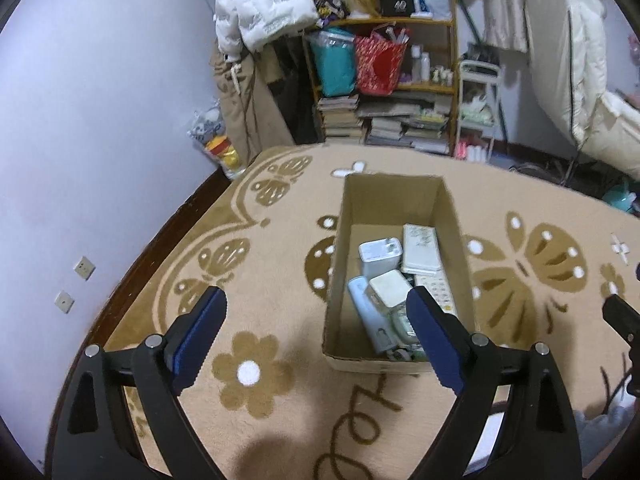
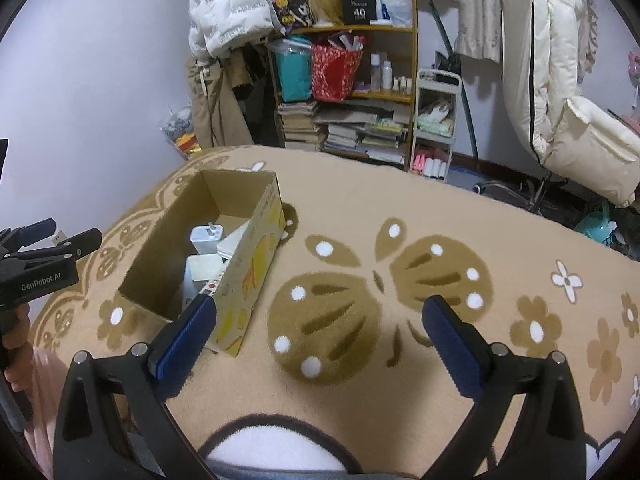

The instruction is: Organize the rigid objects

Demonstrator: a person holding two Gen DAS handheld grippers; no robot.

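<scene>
We hold the left tool (image 1: 316,312) released above the patterned blanket (image 1: 248,264), its blue pads spread wide with nothing between them; one pad hangs over bare blanket, the other overlaps the near right corner of the cardboard box (image 1: 340,240). The tool tilts down toward the box, which we judge to be the collecting point for the job.

Inside the box, the rigid things lie packed toward the near end: a white charger (image 1: 379,255) with its prongs showing, a second white block (image 1: 390,287) resting partly over a pale blue device (image 1: 366,312), and to their right a flat white remote (image 1: 420,249) over a keyed remote (image 1: 436,287). They lean on one another, not laid in rows, so they look dropped in rather than arranged. The far end of the box is bare cardboard.

Further right, the right tool (image 2: 316,312) is likewise released, pads wide and empty, over a brown butterfly motif (image 2: 332,308), with the box just beside its left pad. From that wrist view we also see the left tool's black body at the left edge.

No loose item shows on the blanket in either view, so we judge the gathering largely done.
</scene>
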